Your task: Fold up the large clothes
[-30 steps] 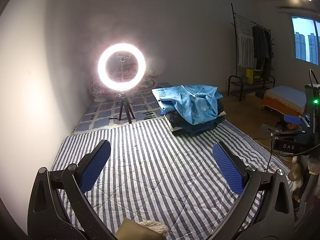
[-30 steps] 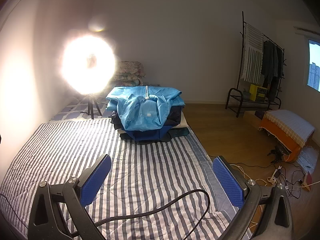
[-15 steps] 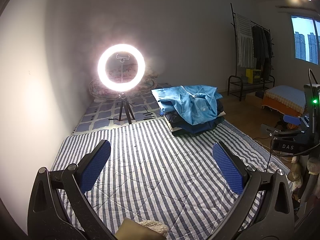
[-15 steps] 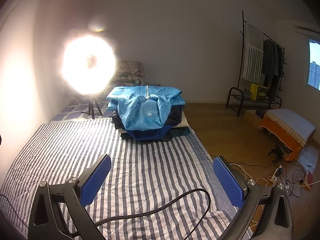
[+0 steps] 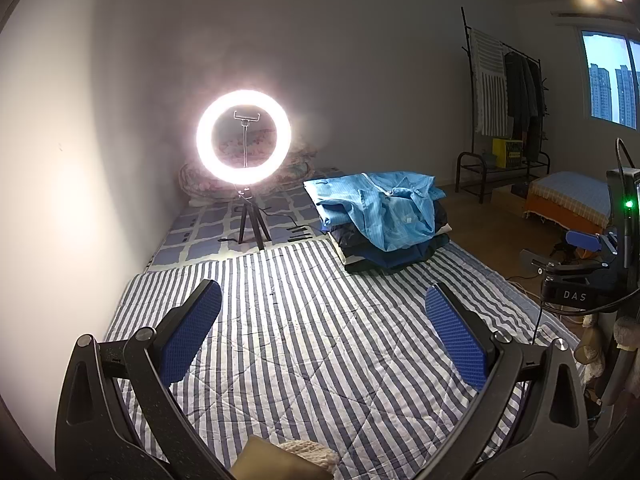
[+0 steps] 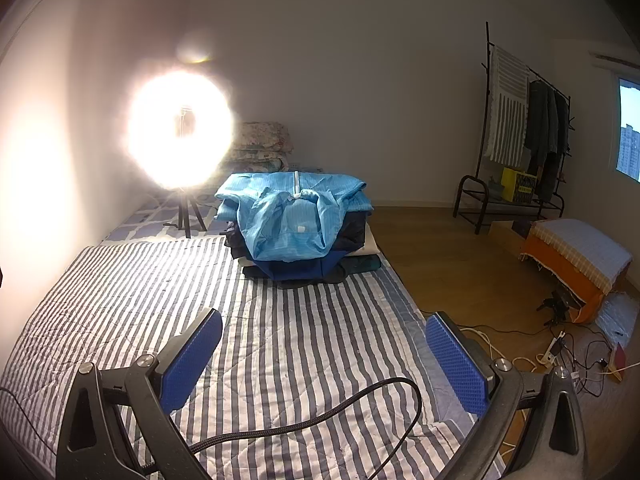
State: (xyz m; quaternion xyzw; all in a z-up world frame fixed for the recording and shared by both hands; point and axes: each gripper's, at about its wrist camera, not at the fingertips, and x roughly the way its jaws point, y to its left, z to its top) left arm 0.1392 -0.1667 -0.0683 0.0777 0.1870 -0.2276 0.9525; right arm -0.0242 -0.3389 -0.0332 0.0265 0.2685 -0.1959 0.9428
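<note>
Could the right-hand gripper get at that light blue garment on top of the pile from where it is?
Probably yes. The right gripper is open and empty, and only bare striped quilt lies between it and the light blue garment atop the pile, though it must travel forward first.

From my right wrist, the ring light (image 6: 180, 130) at ten o'clock is blown out, so its centre is lost in glare. Under the light blue jacket (image 6: 292, 216), the darker garments (image 6: 352, 232) show only edges. My left frame cuts the window (image 5: 612, 80) at two o'clock.
</note>
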